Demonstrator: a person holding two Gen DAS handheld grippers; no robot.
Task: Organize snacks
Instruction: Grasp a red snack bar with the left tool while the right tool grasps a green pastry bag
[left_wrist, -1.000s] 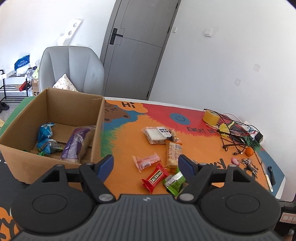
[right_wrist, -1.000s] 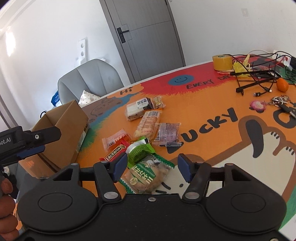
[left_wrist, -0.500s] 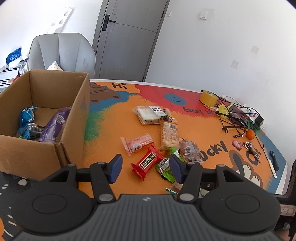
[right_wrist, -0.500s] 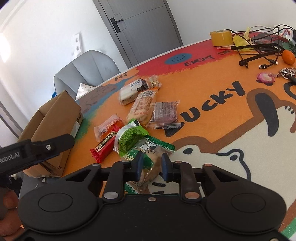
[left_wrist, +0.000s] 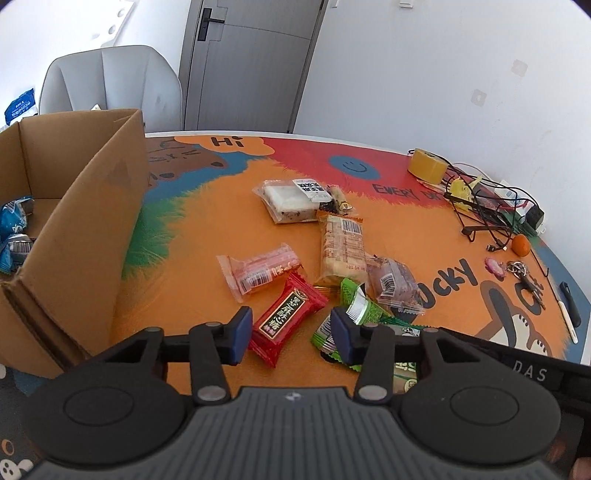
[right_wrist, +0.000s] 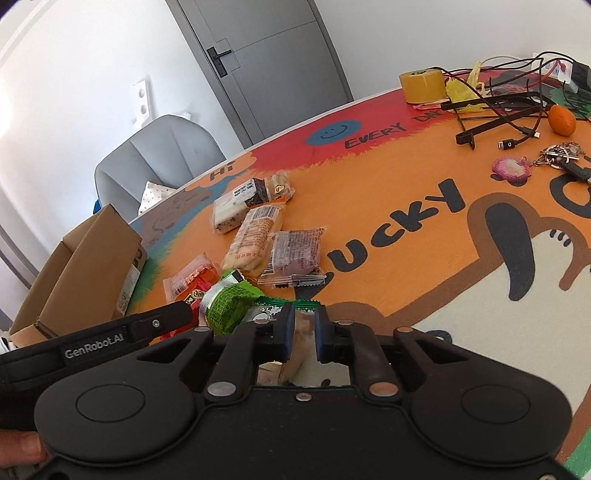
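Several snack packets lie on the orange table mat (left_wrist: 207, 229). My left gripper (left_wrist: 291, 334) hangs low over the red packet (left_wrist: 288, 317), which lies between its blue pads. The jaws are closing and the pads are still apart from the packet. A small green packet (left_wrist: 360, 306) lies by the right pad. My right gripper (right_wrist: 303, 332) is shut on a green-edged cookie bag (right_wrist: 266, 312) at the near edge of the pile. The open cardboard box (left_wrist: 92, 221) stands at the left with blue packets (left_wrist: 14, 221) inside.
A pink packet (left_wrist: 258, 271), a beige cracker pack (left_wrist: 341, 251), a purple pack (left_wrist: 391, 284) and a white cake pack (left_wrist: 291, 199) lie further out. A tape roll (left_wrist: 426, 166), cables (left_wrist: 484, 218), an orange (left_wrist: 521, 244) and keys (left_wrist: 524, 273) sit at the right. A grey chair (left_wrist: 110, 81) stands behind the box.
My left gripper came down and forward over the red packet while its jaws narrowed. My right gripper's jaws closed on the cookie bag and edged lower.
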